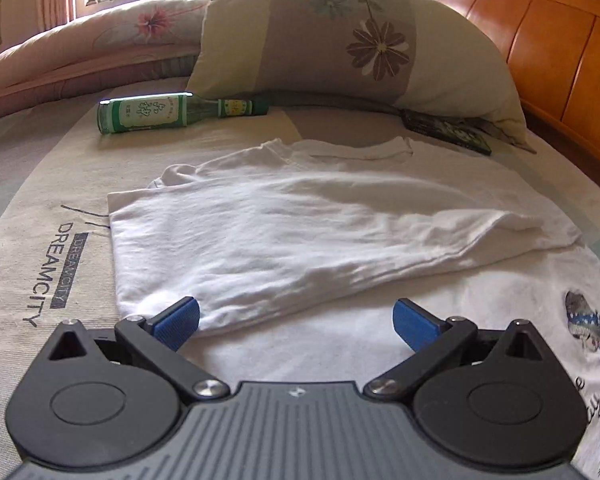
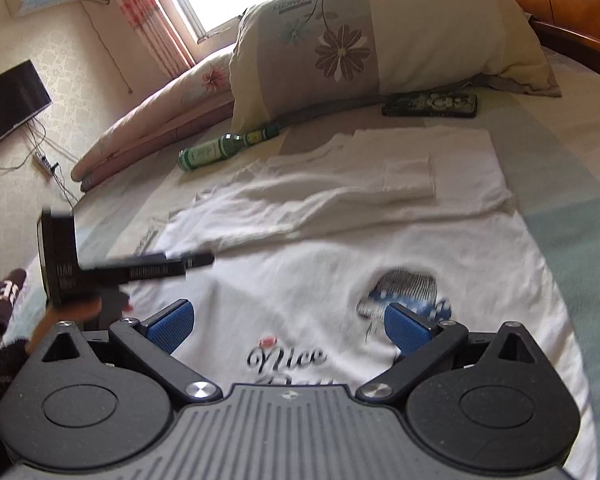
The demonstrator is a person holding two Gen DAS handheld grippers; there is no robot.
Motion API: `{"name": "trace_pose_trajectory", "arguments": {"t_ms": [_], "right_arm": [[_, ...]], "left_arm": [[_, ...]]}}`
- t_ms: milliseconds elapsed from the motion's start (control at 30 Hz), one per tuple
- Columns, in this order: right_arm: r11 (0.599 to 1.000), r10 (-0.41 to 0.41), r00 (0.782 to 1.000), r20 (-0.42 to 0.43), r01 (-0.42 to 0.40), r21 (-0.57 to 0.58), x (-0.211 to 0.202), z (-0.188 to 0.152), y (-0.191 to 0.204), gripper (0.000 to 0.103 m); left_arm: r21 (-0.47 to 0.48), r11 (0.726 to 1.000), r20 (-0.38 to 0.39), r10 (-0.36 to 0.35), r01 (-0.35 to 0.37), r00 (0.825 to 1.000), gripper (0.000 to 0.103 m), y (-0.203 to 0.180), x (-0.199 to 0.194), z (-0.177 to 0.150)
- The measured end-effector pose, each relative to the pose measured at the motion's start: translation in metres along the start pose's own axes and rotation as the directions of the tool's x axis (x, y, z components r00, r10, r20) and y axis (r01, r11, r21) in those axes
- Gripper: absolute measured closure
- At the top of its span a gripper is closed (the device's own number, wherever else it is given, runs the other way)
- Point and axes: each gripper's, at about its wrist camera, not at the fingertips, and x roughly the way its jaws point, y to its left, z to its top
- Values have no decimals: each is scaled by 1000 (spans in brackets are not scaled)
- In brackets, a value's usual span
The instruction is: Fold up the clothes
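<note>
White cotton covers the middle of the bed [image 1: 28,168]: a printed T-shirt [image 2: 340,264] lies flat with one side panel [image 1: 284,232] already folded over, its sleeve doubled back near the collar. Both tools hover just above the cloth. The left gripper [image 1: 296,322] has its blue fingers [image 1: 178,320] spread wide, empty, at the lower corner of the folded panel; the right gripper [image 2: 288,326] is likewise spread wide and empty, over the printed chest.

The main risk, as I judge it, is a pinch that catches only the top layer at that corner. The panel would then peel away from the body and the fold would come undone. Thin knit also drags, so lifting one side ahead of the other could skew the crease or pull the whole shirt across the sheet.

A green glass bottle [image 1: 180,114] lies on its side beyond the collar, beside the pillow [image 1: 340,32], and a dark phone-like case [image 2: 430,105] sits near the far shoulder (both close enough to matter). A sweep toward the headboard could bump the bottle and set it rolling, or bury the case under cloth. Motion blur in the right view suggests a quick hand, which makes a mis-grab likelier.
</note>
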Motion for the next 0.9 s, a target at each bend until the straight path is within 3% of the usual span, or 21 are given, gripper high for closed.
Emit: {"name": "trace_pose_trajectory", "arguments": {"t_ms": [200,400,667,733,900], "right_arm": [[999,47,997,59,-48,17,47,71,-20,0],[997,-49,999,-22,47,-62,126,103,-21,14],[990,-66,998,-18,67,122,123,100,-103,25],[982,-34,999,-41,41,184,125,94,-123,27],[985,14,999,-37,-7,174,138,87,-135,38]], "left_arm": [[-5,1000,30,-13,14,999,1,1,-9,-1],[-31,999,67,-12,15,998,1,11,-17,1],[2,992,94,-125,125,988,1,6,-22,-1],[24,986,112,-166,164,980,1,1,-27,0],[88,957,114,-286,277,951,1,-15,-29,-2]]}}
